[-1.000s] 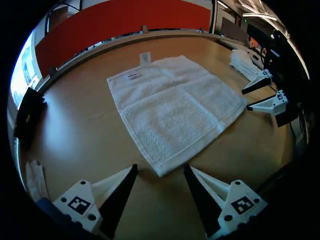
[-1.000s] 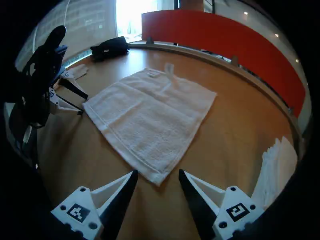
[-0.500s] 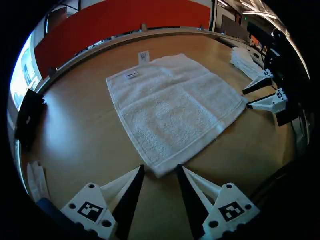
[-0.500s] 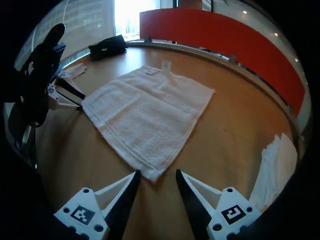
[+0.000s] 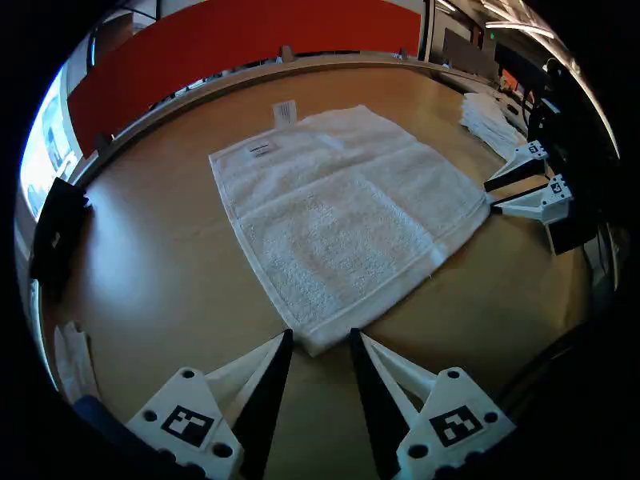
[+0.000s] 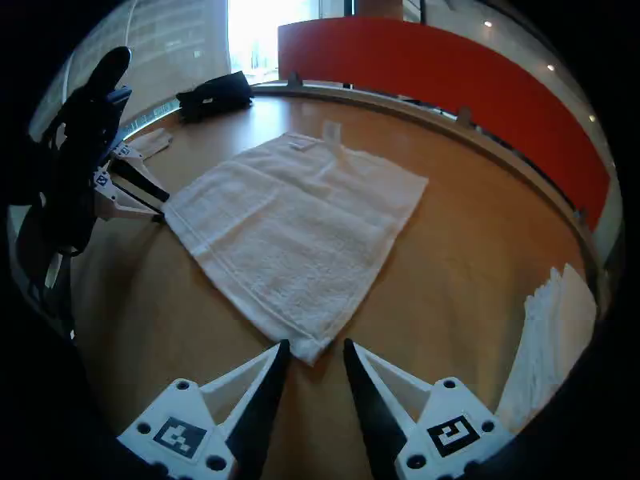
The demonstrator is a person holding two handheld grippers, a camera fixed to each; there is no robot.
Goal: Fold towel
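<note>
A white towel (image 5: 344, 216) lies flat on the wooden table (image 5: 160, 256), with a small tag (image 5: 284, 114) at its far edge. My left gripper (image 5: 318, 340) has its fingers narrowed on either side of the towel's near corner, a gap still showing. My right gripper (image 6: 314, 348) stands the same way around another corner of the towel (image 6: 296, 232). The right gripper (image 5: 489, 199) shows at the towel's right corner in the left gripper view. The left gripper (image 6: 162, 206) shows at the left corner in the right gripper view.
A stack of folded white towels (image 5: 488, 120) (image 6: 556, 336) sits near the table's edge. A black bag (image 5: 56, 228) (image 6: 216, 92) lies at the far side, with a small white cloth (image 6: 152, 142) near it. A red panel (image 5: 240, 40) runs behind the table.
Both grippers have moved slightly forward onto the towel's corners, and the fingers of each have narrowed toward each other. The towel lies as before.
</note>
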